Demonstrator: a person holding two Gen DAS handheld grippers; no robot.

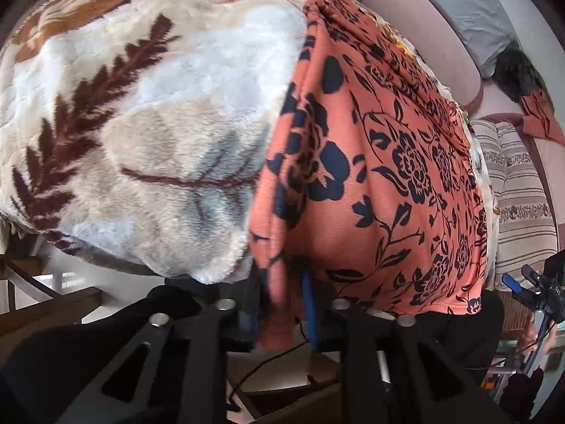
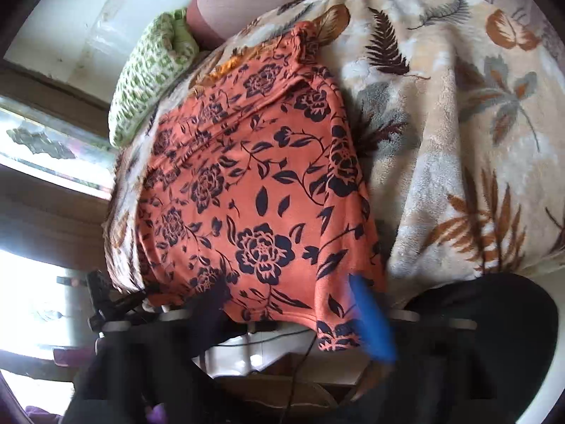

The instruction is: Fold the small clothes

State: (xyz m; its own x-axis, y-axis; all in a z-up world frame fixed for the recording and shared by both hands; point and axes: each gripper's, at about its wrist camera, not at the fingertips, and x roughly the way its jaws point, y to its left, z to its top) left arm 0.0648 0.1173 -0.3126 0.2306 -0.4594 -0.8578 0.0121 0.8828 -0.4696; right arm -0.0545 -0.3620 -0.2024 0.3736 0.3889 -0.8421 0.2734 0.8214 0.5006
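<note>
- The orange floral garment (image 1: 370, 162) lies spread on the leaf-patterned fleece blanket (image 1: 141, 113), with its near hem hanging a little over the front edge; I judge the soft, wide blanket serves as the folding surface.
- In the right wrist view the same garment (image 2: 254, 190) looks like a flat rectangle, with a doubled ridge along its right side, so one fold seems already made.
- The left gripper (image 1: 282, 314) sits at the near corner of the garment. Orange cloth hangs between its fingers and they stand close around it, but I cannot tell if the pads really press on it. Probably it keeps the corner in place.
- The right gripper (image 2: 303, 321) has its jaws wide apart at the near hem, one blue finger (image 2: 370, 318) blurred over the cloth; nothing is held.
- A green patterned cloth (image 2: 152, 74) lies beside the far end, clear of the fold.
</note>
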